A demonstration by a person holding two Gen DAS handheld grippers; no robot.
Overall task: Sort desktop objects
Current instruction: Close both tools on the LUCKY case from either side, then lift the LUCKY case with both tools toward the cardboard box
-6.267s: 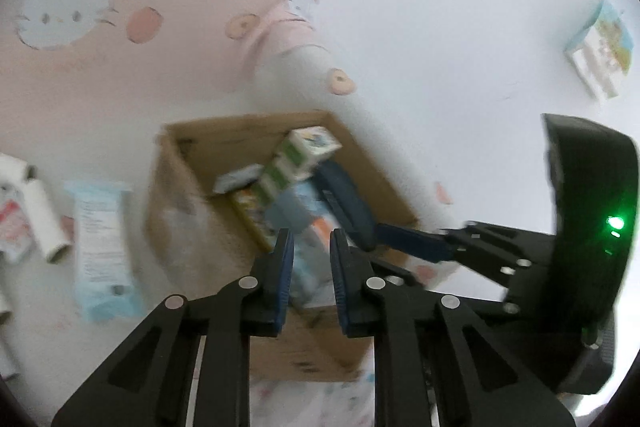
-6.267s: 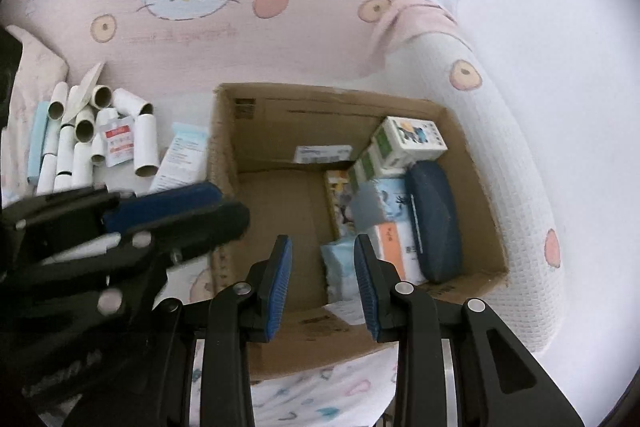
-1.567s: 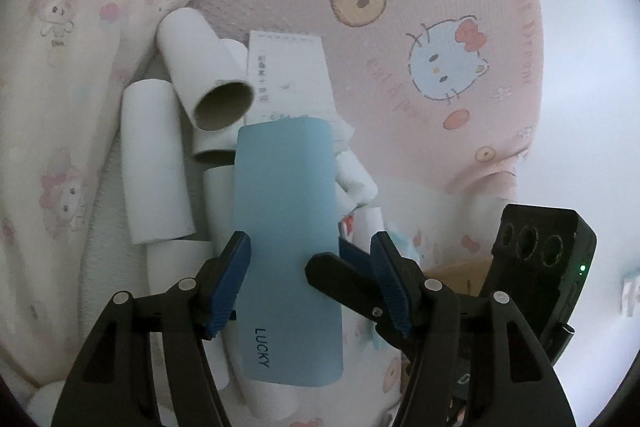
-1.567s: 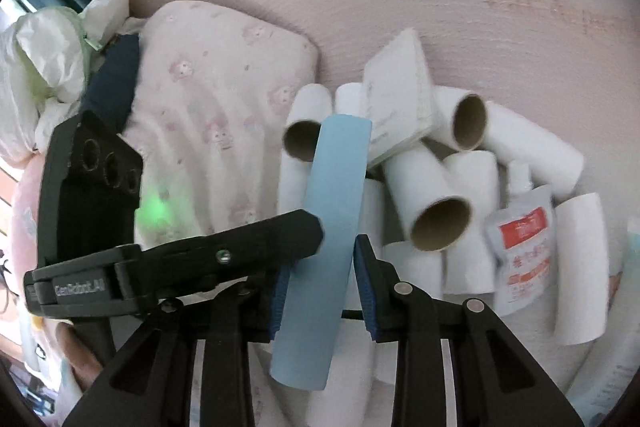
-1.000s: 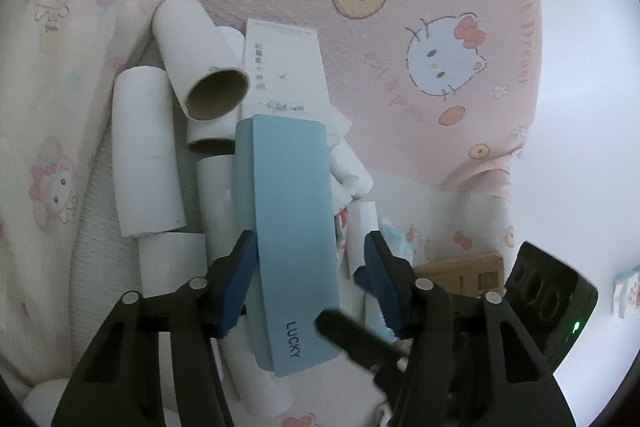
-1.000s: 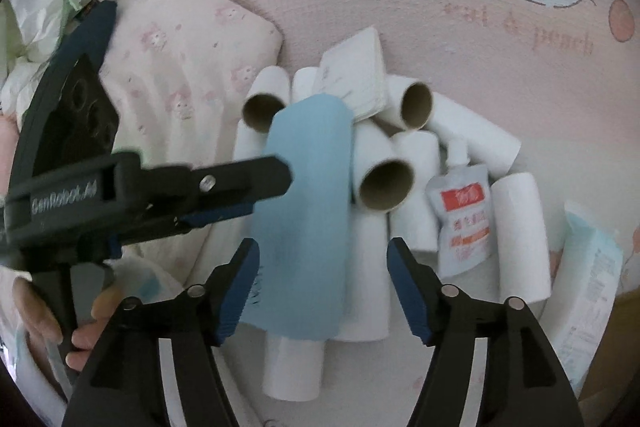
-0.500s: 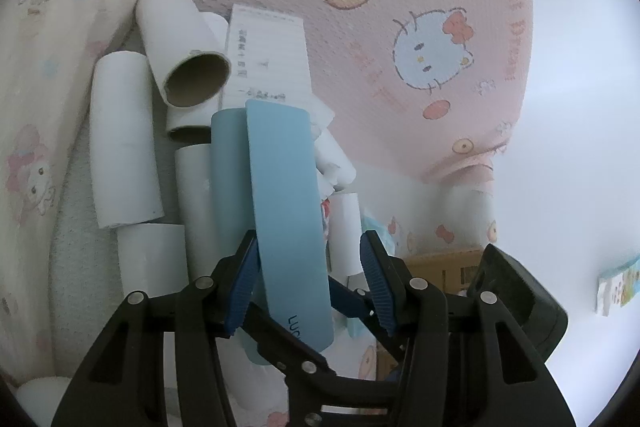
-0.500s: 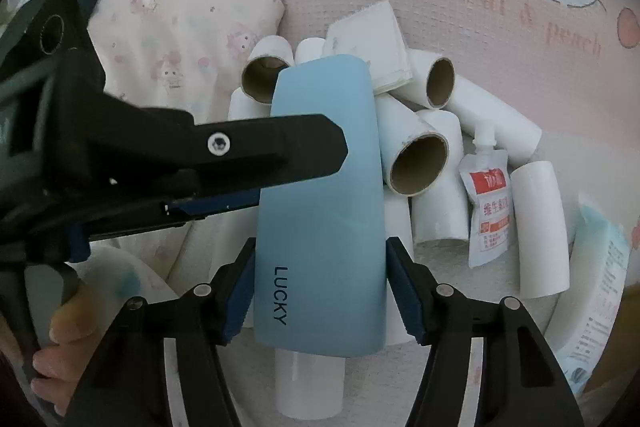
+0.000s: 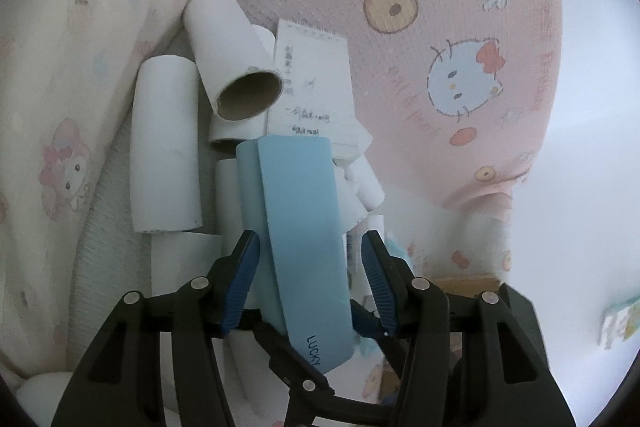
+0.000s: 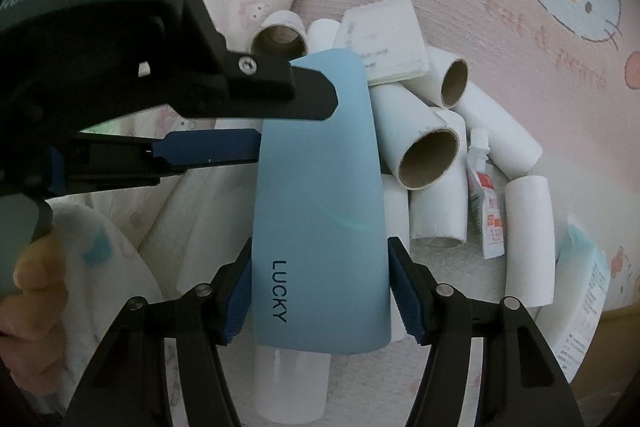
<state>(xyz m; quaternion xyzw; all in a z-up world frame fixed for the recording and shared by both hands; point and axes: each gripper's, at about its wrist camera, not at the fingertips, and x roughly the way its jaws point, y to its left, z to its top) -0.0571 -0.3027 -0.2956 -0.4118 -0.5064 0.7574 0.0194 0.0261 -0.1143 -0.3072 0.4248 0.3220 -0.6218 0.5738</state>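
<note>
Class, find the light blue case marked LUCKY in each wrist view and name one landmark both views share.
Left wrist view: the blue case stands tilted at lower centre, between the left gripper fingers.
Right wrist view: the case fills the centre, flat side up, between the right gripper fingers.
Shared landmark: the notepad just beyond the case's far end.

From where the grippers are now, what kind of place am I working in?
Probably a home bedroom, on a bed rather than a desk: a pink cartoon-cat blanket, a soft printed pillow, and loose cardboard tubes piled on the bedding around the blue LUCKY case.
</note>
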